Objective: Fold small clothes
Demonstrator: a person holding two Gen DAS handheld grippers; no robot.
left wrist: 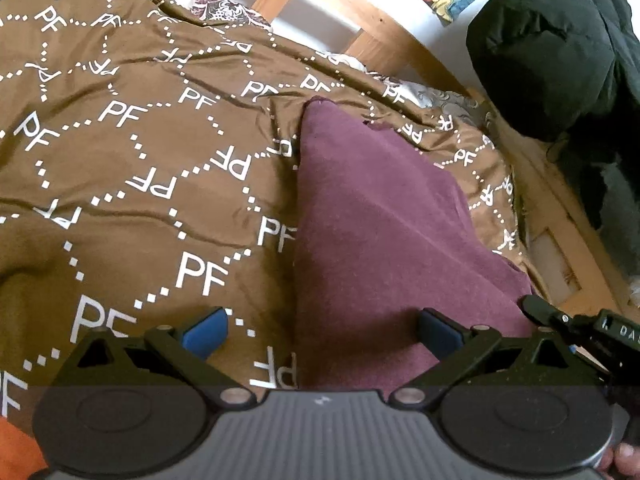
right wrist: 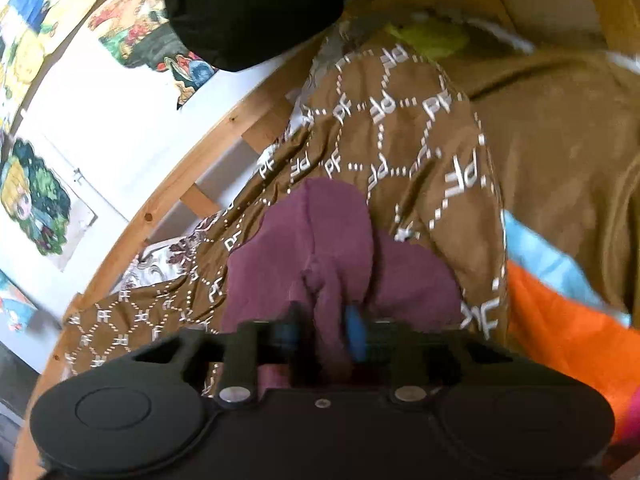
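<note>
The maroon cloth (left wrist: pixel 380 216) lies on the bedspread (left wrist: pixel 120 168) near the bed's far edge, long axis running away from both grippers. The right gripper (right wrist: pixel 326 332) pinches its near end; the left gripper (left wrist: pixel 320 332) gapes wide, empty, astride the cloth's left border.

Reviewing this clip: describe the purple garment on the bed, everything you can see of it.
The purple garment is a soft, fleecy-looking cloth, plain maroon-purple, lying on the brown PF-print bedcover near the wooden bed rail. In the left wrist view it spreads as a smooth, tapering panel with a diagonal crease. The right gripper is pinched on a bunched fold. The left gripper stands open over its near edge.
</note>
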